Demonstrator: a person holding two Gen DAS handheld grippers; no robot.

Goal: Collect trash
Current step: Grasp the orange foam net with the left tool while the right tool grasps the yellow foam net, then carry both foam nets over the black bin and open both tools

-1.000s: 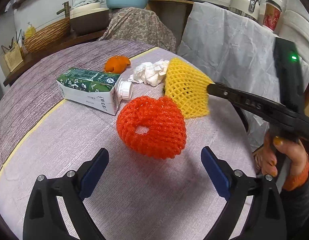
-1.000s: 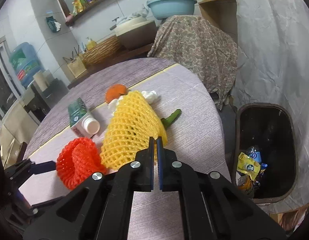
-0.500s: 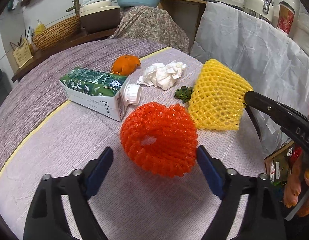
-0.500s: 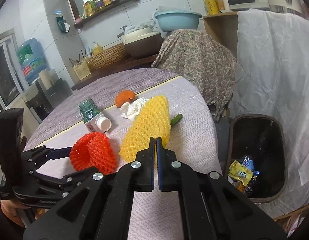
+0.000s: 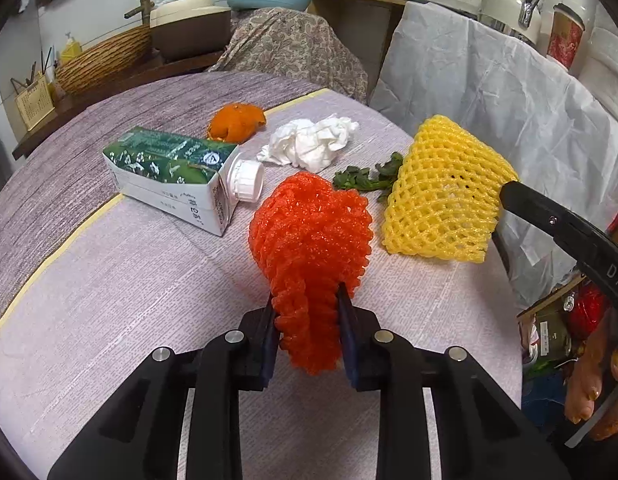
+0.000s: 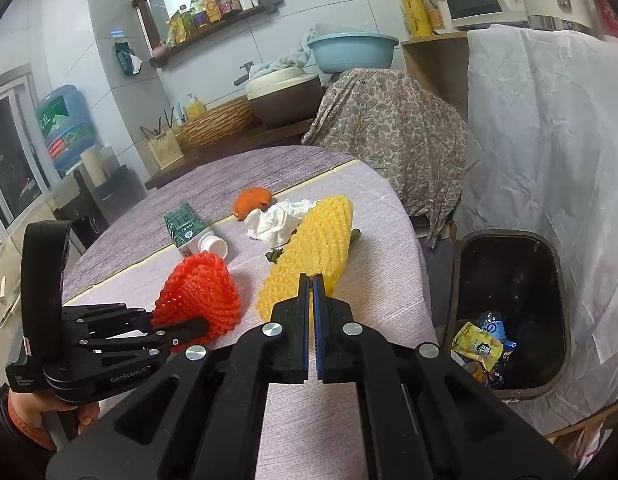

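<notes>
A red foam net (image 5: 309, 220) stands squeezed on the cloth-covered table (image 5: 109, 300). My left gripper (image 5: 307, 304) has its jaws closing, and the pads press on the net's near end. In the right wrist view the same red net (image 6: 199, 292) sits at the left gripper's (image 6: 197, 326) tips. My right gripper (image 6: 311, 280) is shut on the edge of a yellow foam net (image 6: 317, 236), which hangs lifted over the table's right side (image 5: 441, 196).
A green milk carton (image 5: 169, 176) lies on its side, with an orange peel (image 5: 237, 120), crumpled tissue (image 5: 309, 146) and green leaves (image 5: 365, 178) behind the nets. A dark trash bin (image 6: 505, 234) holding wrappers stands on the floor right of the table.
My left gripper went from wide open around the red net to pinching it, crushing it narrow. The right gripper carried the yellow net a little to the right and up.
</notes>
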